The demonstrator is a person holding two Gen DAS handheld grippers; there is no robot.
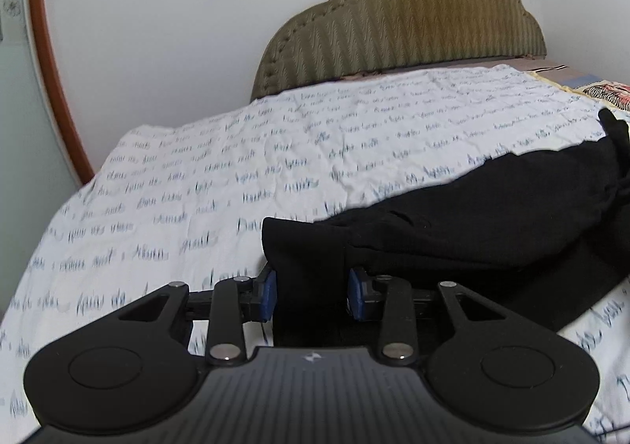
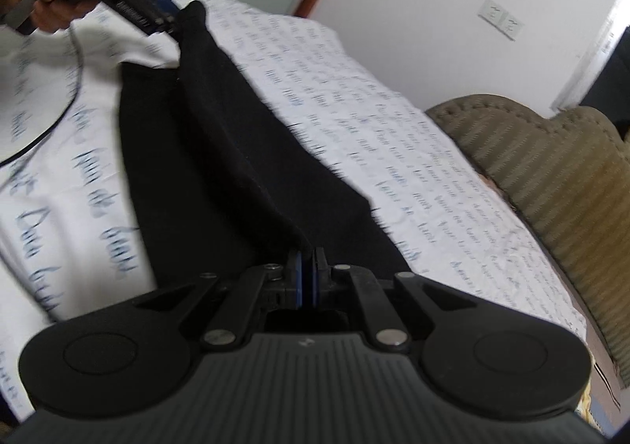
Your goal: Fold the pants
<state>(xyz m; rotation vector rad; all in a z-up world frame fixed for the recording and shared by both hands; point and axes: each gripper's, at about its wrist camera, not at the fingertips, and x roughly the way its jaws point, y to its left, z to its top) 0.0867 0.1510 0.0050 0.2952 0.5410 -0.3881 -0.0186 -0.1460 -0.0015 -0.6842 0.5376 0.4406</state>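
On the bed's white lettered sheet [image 1: 197, 176] black pants [image 1: 472, 215] lie stretched, lifted at both ends. The left tongs [image 1: 311, 292] clamp one end's fabric; the right tongs [image 2: 309, 278] pinch the other, blue pads nearly together. An upholstered headboard [image 1: 413, 18] stands behind.

Soft, even daylight fills both views, bright on the plain white wall [image 1: 157, 50] and casting no hard shadows. The white bedsheet printed with blue script [image 1: 197, 176] smears into streaks nearest each camera, most in the right wrist view. The black cloth pants [image 1: 492, 215] read as a near-featureless dark mass. Fisheye curvature bends the ribbed olive headboard [image 1: 413, 18] and darkens the corners.
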